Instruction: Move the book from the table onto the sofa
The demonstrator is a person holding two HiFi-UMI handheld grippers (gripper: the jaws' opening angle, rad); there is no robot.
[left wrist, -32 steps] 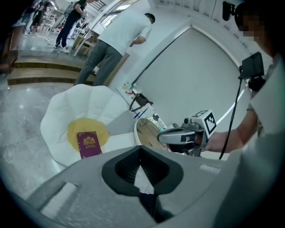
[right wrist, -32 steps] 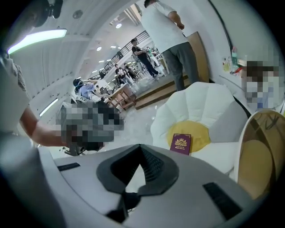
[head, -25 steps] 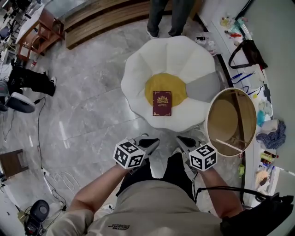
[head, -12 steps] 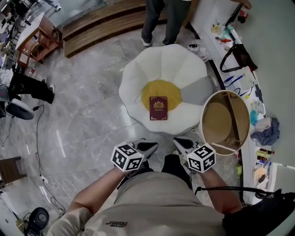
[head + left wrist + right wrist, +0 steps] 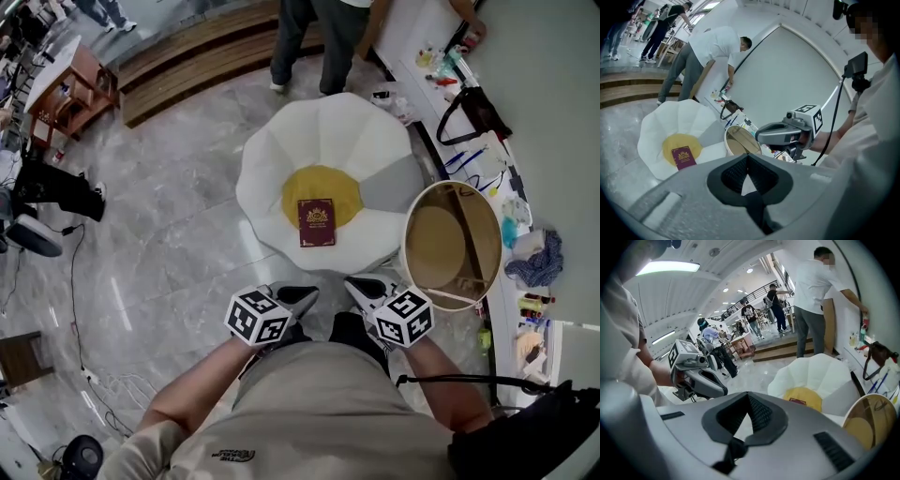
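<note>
The dark red book (image 5: 317, 222) lies flat on the yellow centre of the white flower-shaped sofa (image 5: 328, 131). It also shows in the left gripper view as the book (image 5: 683, 156) and in the right gripper view as the book (image 5: 798, 401). The round wooden table (image 5: 450, 246) stands just right of the sofa, with no book on it. My left gripper (image 5: 302, 297) and right gripper (image 5: 363, 289) hover side by side close to my body, short of the sofa. Both are shut and hold nothing. Their jaws meet with nothing between them in the left gripper (image 5: 748, 169) and right gripper (image 5: 748, 414) views.
A person (image 5: 309, 37) stands behind the sofa, bent toward the white counter (image 5: 487, 141), which carries a black bag and small clutter. Wooden steps (image 5: 187, 56) run along the back. Cables (image 5: 84, 375) and a dark chair (image 5: 47, 187) lie on the marble floor at left.
Both grippers have risen a little near my body, still shut. The book has stayed on the sofa. The person behind the sofa has shifted left in the view.
</note>
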